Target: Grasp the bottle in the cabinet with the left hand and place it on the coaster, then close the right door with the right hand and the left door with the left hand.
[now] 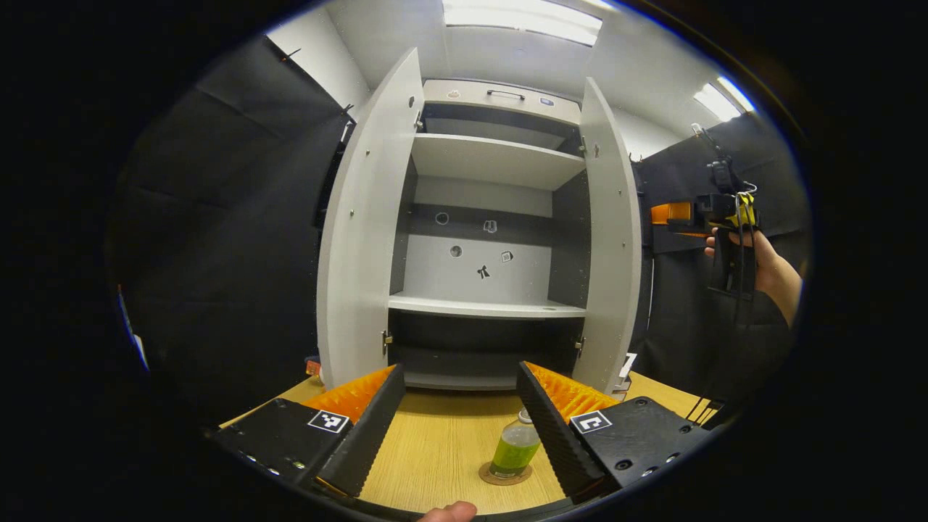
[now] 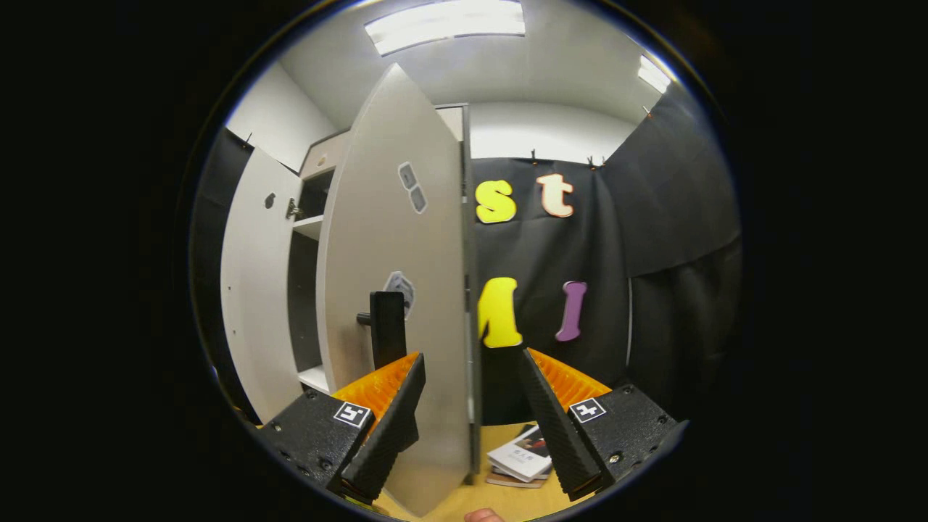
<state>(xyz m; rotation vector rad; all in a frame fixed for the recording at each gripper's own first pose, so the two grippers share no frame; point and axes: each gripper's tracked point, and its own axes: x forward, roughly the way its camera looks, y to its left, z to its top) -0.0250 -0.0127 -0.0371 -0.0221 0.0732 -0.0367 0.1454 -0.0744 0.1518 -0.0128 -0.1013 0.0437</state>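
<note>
Gaping wide, the right claw [image 2: 471, 406] straddles the right door's [image 2: 406, 304] edge, seemingly untouched; left claw [image 1: 460, 406] released.

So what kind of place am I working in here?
Likely a staged test booth, not a real home: black cloth walls, a lone cabinet with bare shelves on a wooden table, and ceiling strip lights.

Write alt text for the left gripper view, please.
A bottle stands on a coaster on the table, between the open left gripper fingers. Behind, the cabinet has both doors open; the right gripper is raised at the right.
</note>
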